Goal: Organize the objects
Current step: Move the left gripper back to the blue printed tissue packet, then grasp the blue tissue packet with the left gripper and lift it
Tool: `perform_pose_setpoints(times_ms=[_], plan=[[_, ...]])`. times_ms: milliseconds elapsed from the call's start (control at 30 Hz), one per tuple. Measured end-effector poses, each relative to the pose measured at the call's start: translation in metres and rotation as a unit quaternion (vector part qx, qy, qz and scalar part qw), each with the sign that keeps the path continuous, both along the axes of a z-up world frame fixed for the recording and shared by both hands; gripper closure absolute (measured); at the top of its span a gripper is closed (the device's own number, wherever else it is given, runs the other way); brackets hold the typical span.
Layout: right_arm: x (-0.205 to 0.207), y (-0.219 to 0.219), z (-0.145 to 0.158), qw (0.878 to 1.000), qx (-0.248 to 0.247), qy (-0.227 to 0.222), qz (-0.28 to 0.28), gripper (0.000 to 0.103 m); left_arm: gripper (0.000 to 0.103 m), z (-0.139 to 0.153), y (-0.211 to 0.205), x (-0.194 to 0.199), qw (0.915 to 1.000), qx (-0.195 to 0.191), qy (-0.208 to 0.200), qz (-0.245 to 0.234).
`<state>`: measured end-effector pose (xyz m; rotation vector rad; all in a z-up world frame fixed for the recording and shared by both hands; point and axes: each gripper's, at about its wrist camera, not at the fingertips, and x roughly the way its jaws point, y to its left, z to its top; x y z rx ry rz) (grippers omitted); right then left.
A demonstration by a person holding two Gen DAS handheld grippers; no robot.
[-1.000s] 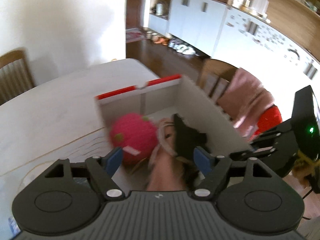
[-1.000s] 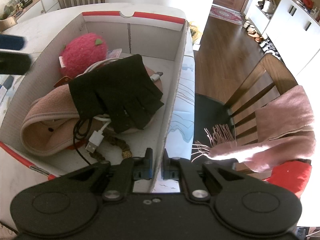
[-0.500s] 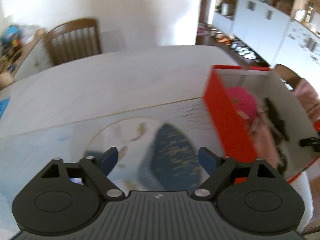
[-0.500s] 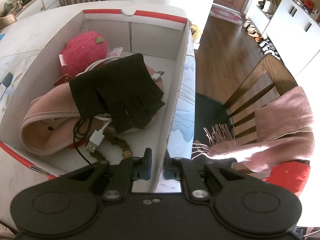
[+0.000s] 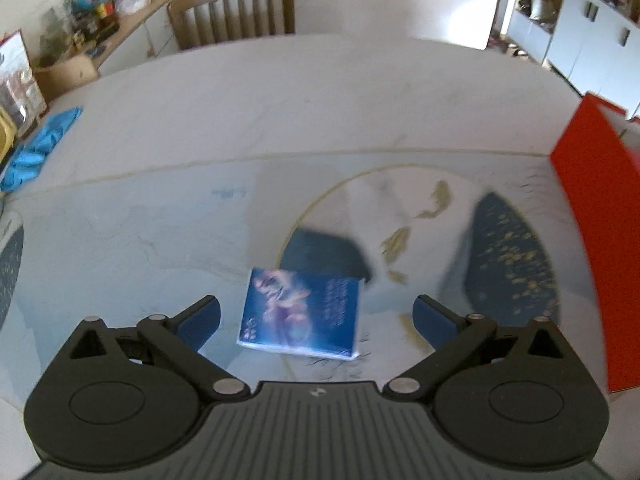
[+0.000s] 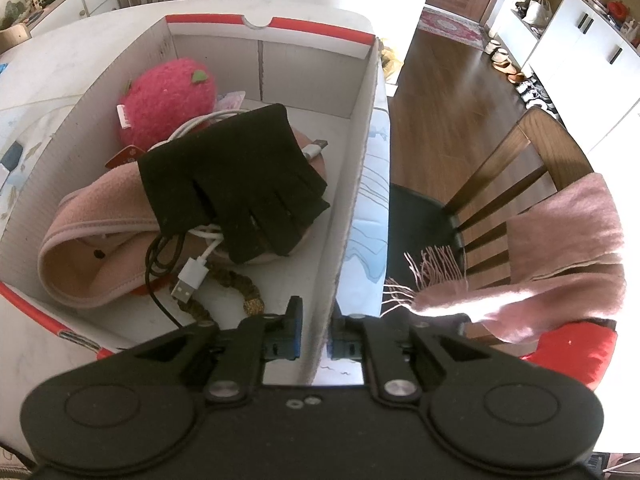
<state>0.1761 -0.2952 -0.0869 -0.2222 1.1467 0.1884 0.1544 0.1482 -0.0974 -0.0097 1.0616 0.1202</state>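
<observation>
— What lies under the left tongs?
— A flat, glossy blue packet on the printed bench. The jaws have just been opening and stand wide, touching nothing.
— And the right tongs?
— Pinching the cardboard box wall. Inside: fuzzy pink plush, black knit glove, white cable.

Lower centre of the left wrist view: blue packet with pinkish swirls, on pale blue table cover printed with gold fish. Red box at right. In the right wrist view: black glove, pink plush with green specks, white cable.
</observation>
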Motion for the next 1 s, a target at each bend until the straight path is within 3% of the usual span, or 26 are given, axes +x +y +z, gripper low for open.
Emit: perform_pose_setpoints(times_ms=[333, 533, 733, 800, 933, 1000], plan=[[-0.001, 0.0, -0.001, 1.0, -0.003, 0.002, -0.003, 0.091, 0.0, -0.033, 0.006, 0.009, 0.9992, 0.011, 0.038, -0.003], [-0.001, 0.0, -0.001, 1.0, -0.002, 0.002, -0.003, 0.091, 0.0, -0.042, 0.005, 0.017, 0.9985, 0.033, 0.043, 0.007], [-0.001, -0.001, -0.002, 1.0, -0.001, 0.004, -0.004, 0.091, 0.001, -0.043, 0.008, 0.018, 0.9989, 0.023, 0.037, 0.021], [-0.002, -0.001, -0.002, 1.0, -0.001, 0.004, -0.004, 0.091, 0.004, -0.043, 0.007, 0.018, 0.999, 0.021, 0.035, 0.02], [-0.002, -0.001, -0.002, 1.0, -0.001, 0.003, -0.004, 0.091, 0.025, -0.038, 0.007, 0.013, 0.9994, 0.009, 0.026, 0.021], [-0.002, -0.001, -0.002, 1.0, -0.001, 0.003, -0.004, 0.092, 0.025, -0.035, 0.005, 0.008, 0.9995, 0.007, 0.022, 0.021]])
